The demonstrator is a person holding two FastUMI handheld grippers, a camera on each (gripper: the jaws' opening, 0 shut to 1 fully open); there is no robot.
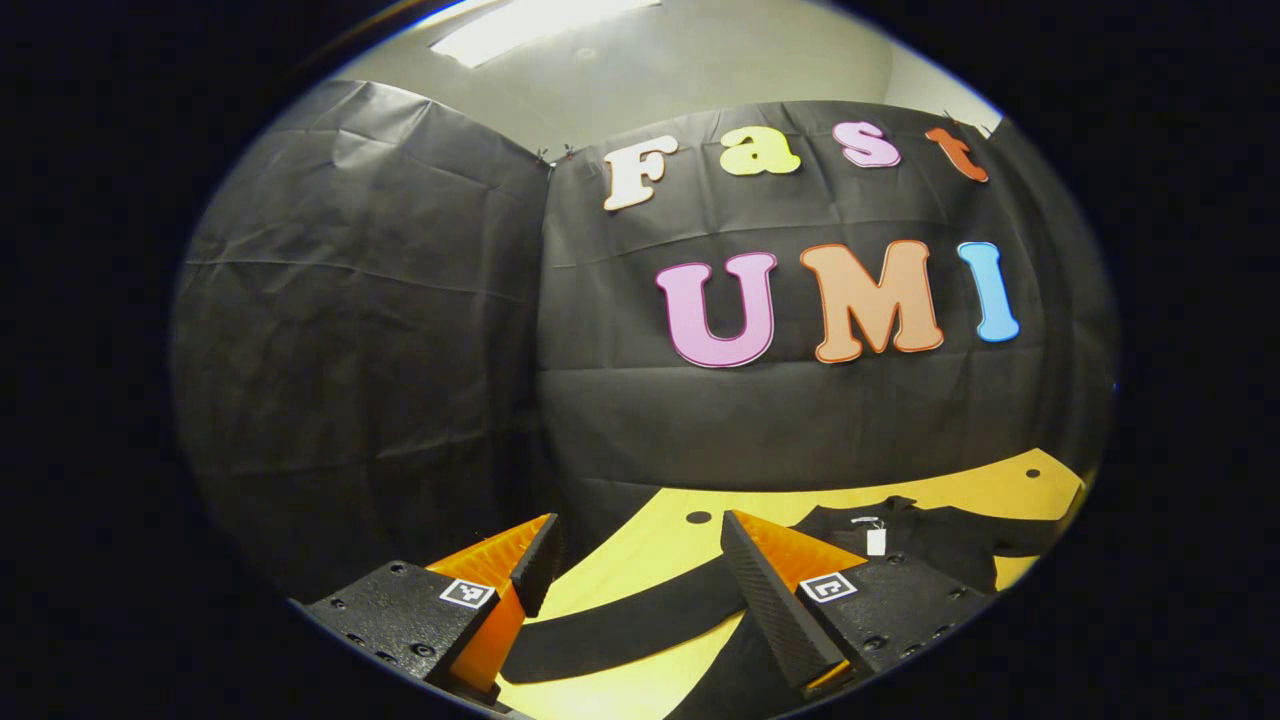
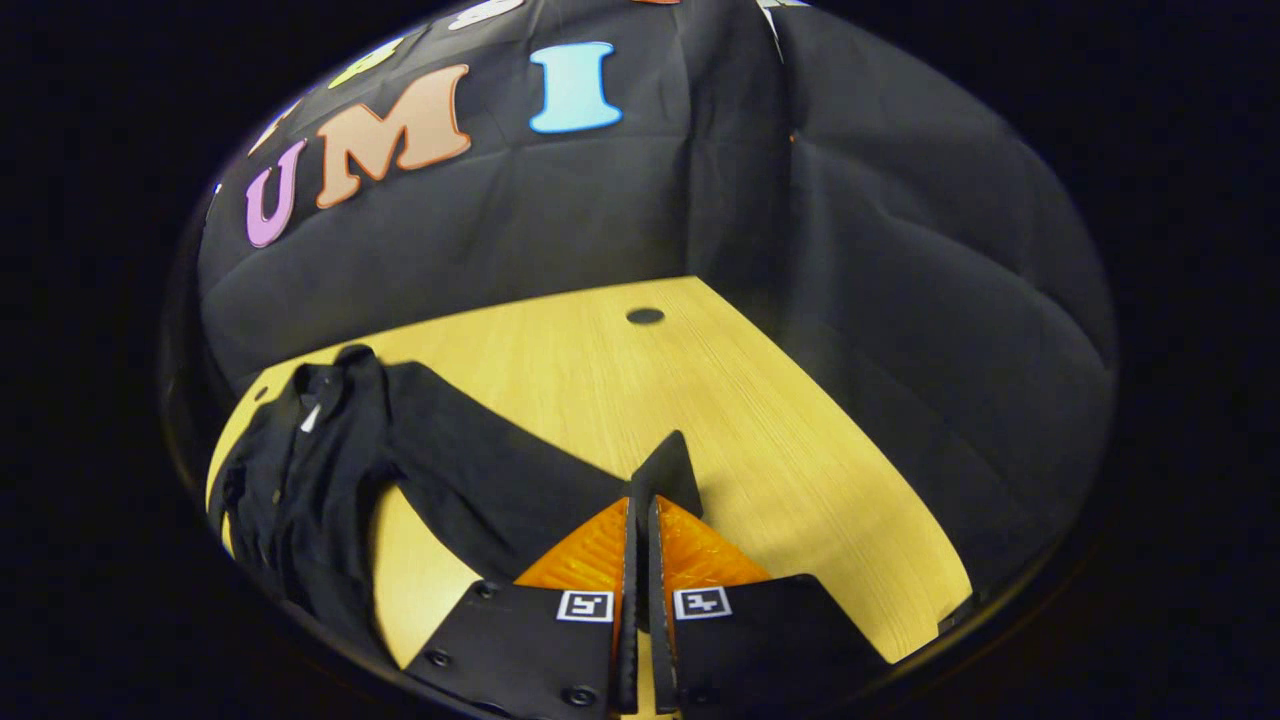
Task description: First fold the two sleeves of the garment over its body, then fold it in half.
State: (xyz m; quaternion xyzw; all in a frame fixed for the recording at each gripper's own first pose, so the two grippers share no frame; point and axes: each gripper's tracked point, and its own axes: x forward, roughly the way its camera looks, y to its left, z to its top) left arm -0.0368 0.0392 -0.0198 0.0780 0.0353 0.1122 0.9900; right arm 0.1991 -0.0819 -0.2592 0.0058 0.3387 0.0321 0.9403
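A black long-sleeved garment [image 2: 300, 480] lies flat on the yellow table [image 2: 800, 450], its collar with a white tag [image 1: 876, 541] toward the booth wall. My right gripper [image 2: 641, 508] is shut on the cuff of one sleeve [image 2: 480, 470]; a tip of black cloth [image 2: 668, 465] pokes up past the fingers. In the left gripper view the other sleeve [image 1: 620, 625] stretches across the table, away from the garment's body [image 1: 940, 550]. My left gripper [image 1: 640, 562] hovers over that sleeve, open, with nothing between its fingers.
Black cloth walls close the booth behind and on both sides of the table. The table top has round holes [image 2: 645, 316] [image 1: 698, 517] near its far edge. Bare wood [image 2: 620, 370] lies between the garment and the wall.
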